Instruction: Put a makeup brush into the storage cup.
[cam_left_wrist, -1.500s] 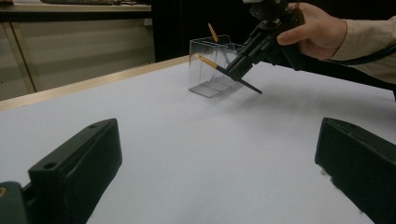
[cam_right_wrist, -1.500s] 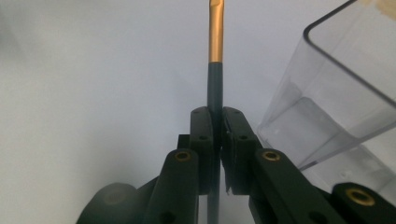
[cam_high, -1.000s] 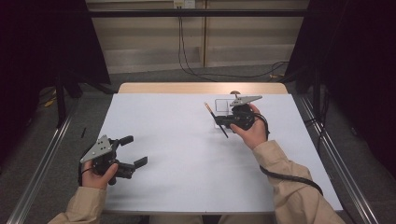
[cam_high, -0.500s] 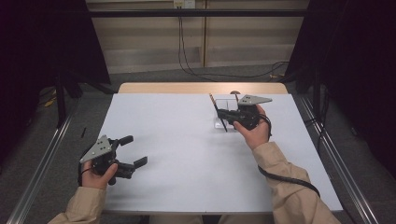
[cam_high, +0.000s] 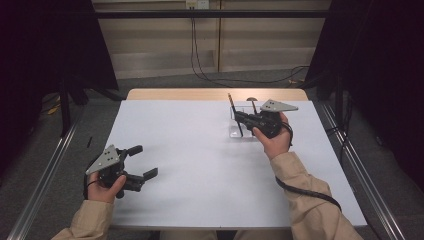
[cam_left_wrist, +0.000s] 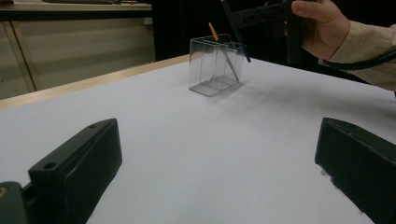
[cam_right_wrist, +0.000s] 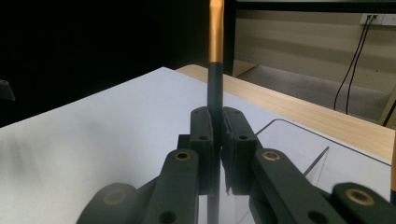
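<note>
White tabletop (cam_high: 200, 165) spans the high view, dark curtains at both sides. At upper right, the right gripper (cam_high: 241, 118) pinches a dark pencil (cam_high: 234, 113) with an orange end, held upright over a clear plastic holder (cam_high: 239, 122). At lower left, the left gripper (cam_high: 143, 161) rests with jaws spread, empty. To do this well, I judge: keep the pencil vertical, lower it inside the walls, then release.

Beige sleeves (cam_high: 305, 200); each black tool (cam_high: 141, 175) carries a grey three-cornered plate (cam_high: 104, 159) (cable (cam_high: 305, 192) trailing).
</note>
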